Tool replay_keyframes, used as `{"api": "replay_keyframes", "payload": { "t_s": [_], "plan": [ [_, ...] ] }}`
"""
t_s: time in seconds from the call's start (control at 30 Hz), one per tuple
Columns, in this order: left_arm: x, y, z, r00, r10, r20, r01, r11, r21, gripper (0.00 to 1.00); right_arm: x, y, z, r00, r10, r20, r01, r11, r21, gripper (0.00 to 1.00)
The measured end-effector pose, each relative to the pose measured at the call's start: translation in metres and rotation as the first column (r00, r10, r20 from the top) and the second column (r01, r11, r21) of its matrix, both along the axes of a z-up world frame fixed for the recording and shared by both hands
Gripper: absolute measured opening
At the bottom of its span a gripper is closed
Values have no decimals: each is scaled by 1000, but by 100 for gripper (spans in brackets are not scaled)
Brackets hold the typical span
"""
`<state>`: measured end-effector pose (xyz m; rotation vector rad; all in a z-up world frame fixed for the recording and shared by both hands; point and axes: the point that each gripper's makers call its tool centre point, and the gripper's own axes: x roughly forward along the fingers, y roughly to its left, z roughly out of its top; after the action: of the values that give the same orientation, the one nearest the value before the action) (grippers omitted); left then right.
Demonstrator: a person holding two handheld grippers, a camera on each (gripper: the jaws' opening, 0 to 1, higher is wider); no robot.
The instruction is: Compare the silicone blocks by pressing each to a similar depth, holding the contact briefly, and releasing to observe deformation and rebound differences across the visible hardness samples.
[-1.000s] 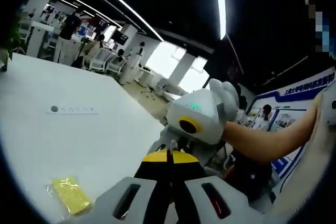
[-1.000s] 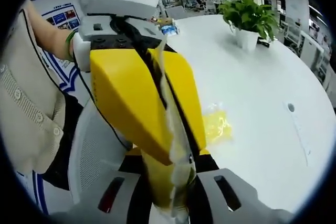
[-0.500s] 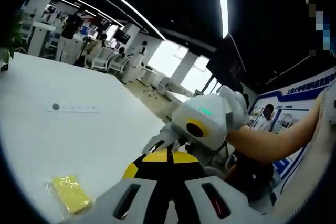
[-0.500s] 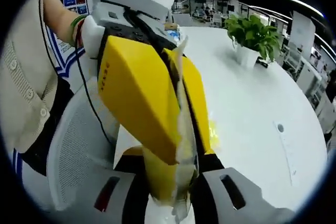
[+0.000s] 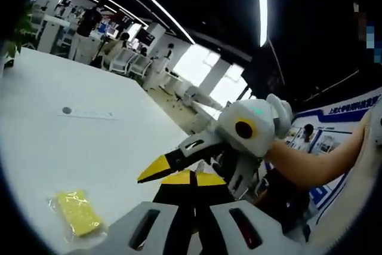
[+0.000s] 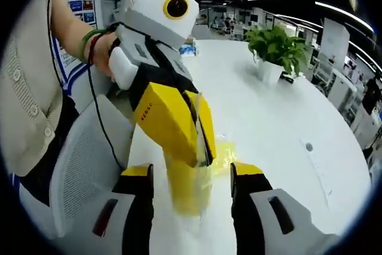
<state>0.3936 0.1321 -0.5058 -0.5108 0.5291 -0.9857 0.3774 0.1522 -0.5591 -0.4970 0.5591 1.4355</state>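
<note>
Pinching a bagged yellow silicone block (image 6: 188, 186), the left gripper (image 6: 200, 153) lifts it between the right gripper's (image 6: 191, 174) spread jaws; another bagged block (image 5: 77, 212) waits unpressed.

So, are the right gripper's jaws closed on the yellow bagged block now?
No. In the right gripper view its jaws stand wide apart, and the left gripper pinches the bagged yellow block hanging between them.

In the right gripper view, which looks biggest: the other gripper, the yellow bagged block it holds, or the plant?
1. Left gripper, white and yellow: biggest, but nearest the camera.
2. Yellow silicone block in clear bag.
3. Green potted plant: smallest, yet farthest away.
</note>
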Motion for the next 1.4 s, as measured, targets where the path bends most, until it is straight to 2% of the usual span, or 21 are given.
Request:
{"api": "replay_keyframes", "payload": {
  "t_s": [0.2,0.3,0.47,0.57,0.73,0.8,0.87,0.93,1.13,1.27,1.4],
  "plan": [
    [4,-7,-10,1000,3,-12,-3,1000,4,0,3,-29,16,993,-99,71,96,994,54,53],
    [4,-12,-13,1000,-4,-22,4,1000,0,0,-1,-53,20,984,-151,98,145,987,65,55],
    [8,-22,-21,999,-12,-39,12,1000,-4,0,-9,-78,23,971,-221,91,214,974,79,57],
    [10,-27,-24,999,-16,-49,15,1000,-13,0,-13,-89,25,961,-256,109,246,965,93,58],
    [15,-37,-31,998,-11,-67,10,1000,-24,0,-22,-105,26,940,-329,90,318,941,117,59],
    [17,-41,-34,998,-11,-70,9,1000,-22,0,-25,-112,25,930,-357,84,345,930,129,63],
    [20,-45,-39,997,-8,-80,6,1000,-26,0,-29,-118,22,923,-383,48,375,919,124,64],
    [19,-50,-43,997,-16,-81,14,1000,-19,0,-32,-125,19,917,-393,65,384,915,127,66],
    [23,-65,-59,995,-19,-103,17,1000,-17,0,-36,-137,17,899,-437,33,430,894,126,65],
    [27,-72,-68,993,-4,-117,2,1000,-13,0,-39,-143,13,894,-447,15,442,888,126,66],
    [35,-78,-80,985,30,-168,-37,998,-41,0,-42,-151,7,889,-458,3,455,883,114,64]
  ]
}}
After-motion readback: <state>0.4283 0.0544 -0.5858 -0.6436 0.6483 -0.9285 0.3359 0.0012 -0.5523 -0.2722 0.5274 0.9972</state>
